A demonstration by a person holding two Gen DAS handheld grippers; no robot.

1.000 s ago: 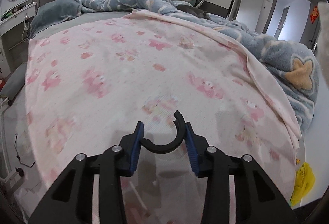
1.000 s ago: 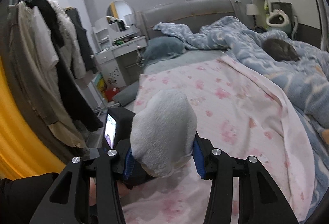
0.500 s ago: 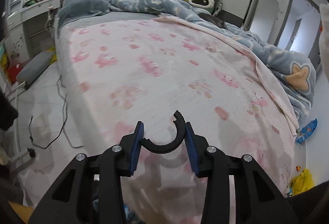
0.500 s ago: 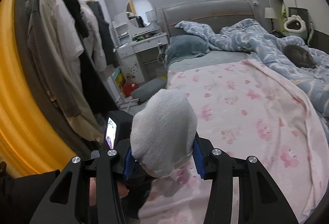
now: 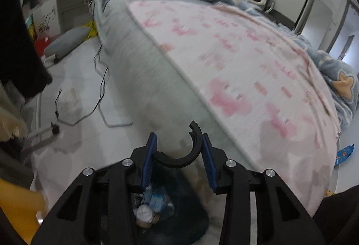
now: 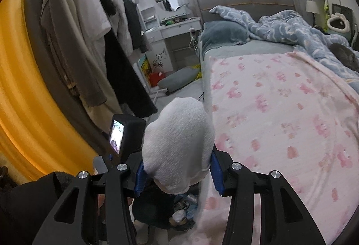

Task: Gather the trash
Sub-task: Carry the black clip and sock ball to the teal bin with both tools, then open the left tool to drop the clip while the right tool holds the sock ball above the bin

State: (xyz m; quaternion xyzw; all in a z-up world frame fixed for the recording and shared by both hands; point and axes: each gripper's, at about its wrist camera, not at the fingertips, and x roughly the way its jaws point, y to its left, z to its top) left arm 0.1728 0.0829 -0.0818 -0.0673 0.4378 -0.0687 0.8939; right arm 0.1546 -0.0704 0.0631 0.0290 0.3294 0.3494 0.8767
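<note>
In the left view, fingers (image 5: 153, 155) pinch a black ring piece (image 5: 181, 150); right fingers (image 6: 215, 168) pinch a white sock (image 6: 177, 144).

Bed (image 5: 235, 60) smeared by motion blur in left view; blanket print unreadable. Bin (image 5: 179, 206) below left tool (image 5: 177, 150) mostly hidden by its arms; contents too small to tell. In right view, white cloth (image 6: 177, 146) hides floor behind it, bin (image 6: 154, 206) half covered.
</note>
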